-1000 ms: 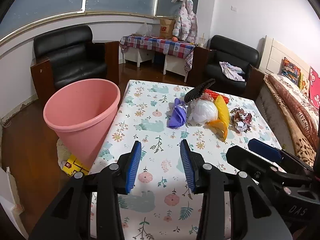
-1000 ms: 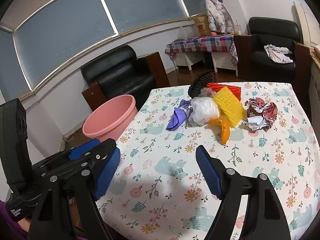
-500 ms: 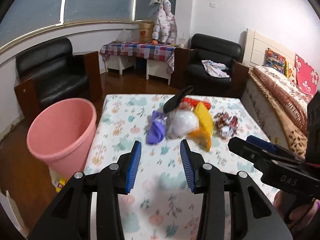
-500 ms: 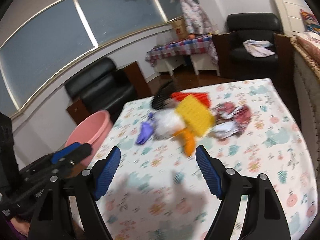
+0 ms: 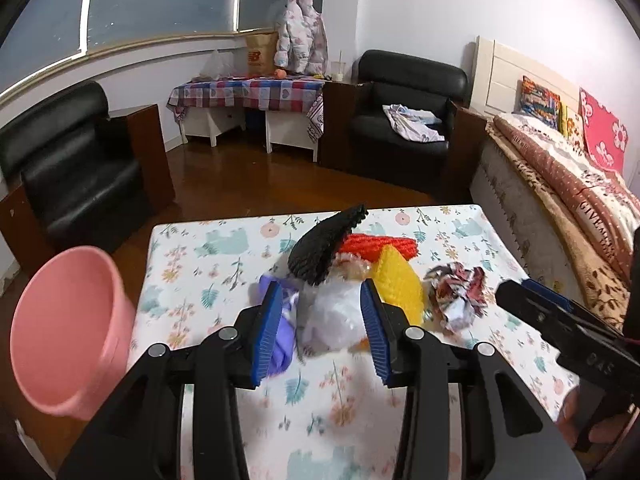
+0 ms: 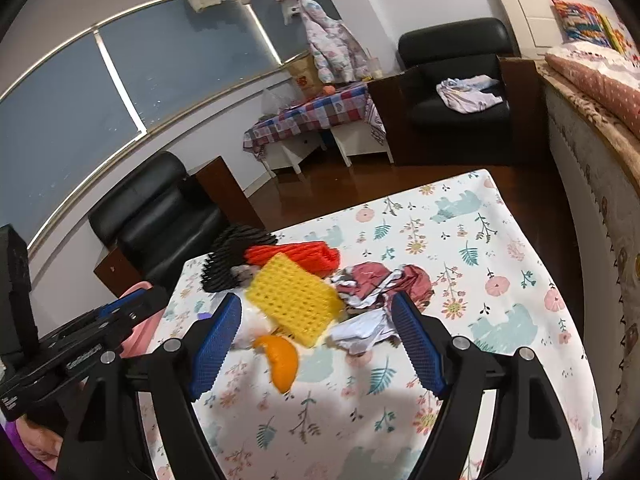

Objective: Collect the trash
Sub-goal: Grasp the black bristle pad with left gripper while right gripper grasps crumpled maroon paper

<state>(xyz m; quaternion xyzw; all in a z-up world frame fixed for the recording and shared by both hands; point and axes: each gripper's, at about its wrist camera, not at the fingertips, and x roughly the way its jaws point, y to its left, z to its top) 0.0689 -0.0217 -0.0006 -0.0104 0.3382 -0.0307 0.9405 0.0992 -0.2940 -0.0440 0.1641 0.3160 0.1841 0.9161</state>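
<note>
Since the earlier frames, both grippers have been carried across the table toward the trash pile point(image 5: 352, 280), which now looms much larger in each wrist view. The pile lies near the far middle of the floral tablecloth point(image 5: 224, 264): a white bag point(image 5: 334, 316), a purple scrap point(image 5: 286, 322), a yellow foam net point(image 6: 292, 300), an orange peel point(image 6: 280, 360) and crumpled paper point(image 5: 460, 296). The left gripper point(image 5: 318, 328) is spread wide and empty, lined up on the white bag; the right gripper point(image 6: 316, 344) is likewise released, facing the yellow net and peel. Nothing has been picked up yet, so the first grasp appears imminent. The pink bin point(image 5: 64, 328) waits beside the table's left edge.
</note>
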